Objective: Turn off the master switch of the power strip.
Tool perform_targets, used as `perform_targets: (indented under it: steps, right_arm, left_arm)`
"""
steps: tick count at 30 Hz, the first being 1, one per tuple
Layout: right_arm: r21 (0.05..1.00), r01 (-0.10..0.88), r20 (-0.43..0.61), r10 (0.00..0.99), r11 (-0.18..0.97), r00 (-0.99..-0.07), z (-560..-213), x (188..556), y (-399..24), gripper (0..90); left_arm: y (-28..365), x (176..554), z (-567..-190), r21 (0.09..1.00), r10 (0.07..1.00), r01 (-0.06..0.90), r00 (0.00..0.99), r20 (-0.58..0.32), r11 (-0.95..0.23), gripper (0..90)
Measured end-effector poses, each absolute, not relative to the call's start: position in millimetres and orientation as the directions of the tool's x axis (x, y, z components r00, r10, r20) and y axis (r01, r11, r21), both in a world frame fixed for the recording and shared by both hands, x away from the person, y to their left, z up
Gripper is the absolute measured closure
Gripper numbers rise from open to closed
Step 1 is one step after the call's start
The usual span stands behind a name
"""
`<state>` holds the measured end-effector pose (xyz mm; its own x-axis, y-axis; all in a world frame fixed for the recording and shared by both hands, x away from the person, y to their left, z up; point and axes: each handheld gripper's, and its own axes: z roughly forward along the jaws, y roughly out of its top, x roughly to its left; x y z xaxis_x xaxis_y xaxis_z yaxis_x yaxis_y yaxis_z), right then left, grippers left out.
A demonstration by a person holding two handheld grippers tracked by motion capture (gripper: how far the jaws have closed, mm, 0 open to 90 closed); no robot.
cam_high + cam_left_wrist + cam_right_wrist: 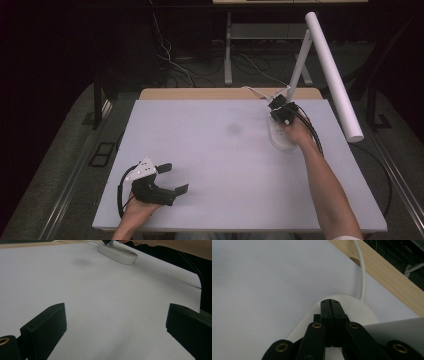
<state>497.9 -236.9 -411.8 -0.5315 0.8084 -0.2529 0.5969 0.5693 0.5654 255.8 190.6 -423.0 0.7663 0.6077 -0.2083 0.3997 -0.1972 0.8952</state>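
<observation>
The lamp base [281,135] is a white, flat, oval plate with rounded edges and a smooth matte surface. It lies on the white board [210,165] that covers the table, at the far right part of it, close to the far edge. In the left gripper view the lamp base [117,254] looks like a low, long pebble with a thin shadow under its rim. From the base a white stem [299,70] goes up, tilted, and it carries a long white tube [334,75] that slopes down to the right, over the right edge of the board. A white cable [362,277] leaves the far end of the base and runs over the wooden table edge [384,277].

The right gripper [283,113] is over the far end of the base. Its two jaws are pressed together with nothing between them, and the tips [331,305] point down at the top of the base; whether they touch it I cannot tell.

The left gripper [172,177] rests at the near left part of the board, well apart from the lamp. Its jaws stand wide, with bare board between them.
</observation>
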Motion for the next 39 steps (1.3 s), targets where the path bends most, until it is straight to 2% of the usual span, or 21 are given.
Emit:
perform_targets:
  steps: [12,15,29,34,36,39]
  right_arm:
    - [0.541,0.617,-0.288,0.816,0.571,-0.501,-414.4,498.2,-230.9,89.5]
    - [0.551,0.638,-0.244,0.835,0.538,-0.493,-412.8,499.7,-234.9,89.6]
    - [0.557,0.658,-0.226,0.855,0.507,-0.467,-414.1,500.2,-234.3,89.8]
    - [0.556,0.646,-0.232,0.843,0.524,-0.485,-413.4,500.0,-235.5,89.6]
    - [0.573,0.640,-0.205,0.845,0.513,-0.494,-410.5,499.5,-235.0,89.5]
    - [0.557,0.629,-0.238,0.830,0.543,-0.505,-410.4,495.9,-229.7,89.6]
  left_arm:
    - [189.1,254.5,-423.1,0.896,0.602,0.394,0.772,-0.203,-0.205,2.1]
    - [188.6,253.9,-423.0,0.897,0.602,0.394,0.772,-0.204,-0.201,2.1]
    - [189.6,251.9,-422.4,0.898,0.602,0.390,0.773,-0.200,-0.203,2.1]
    - [190.3,252.0,-422.9,0.897,0.605,0.395,0.769,-0.205,-0.198,2.0]
    - [191.0,252.6,-422.8,0.897,0.606,0.396,0.768,-0.207,-0.196,2.0]
    - [192.2,253.1,-422.9,0.897,0.611,0.398,0.763,-0.210,-0.189,2.0]
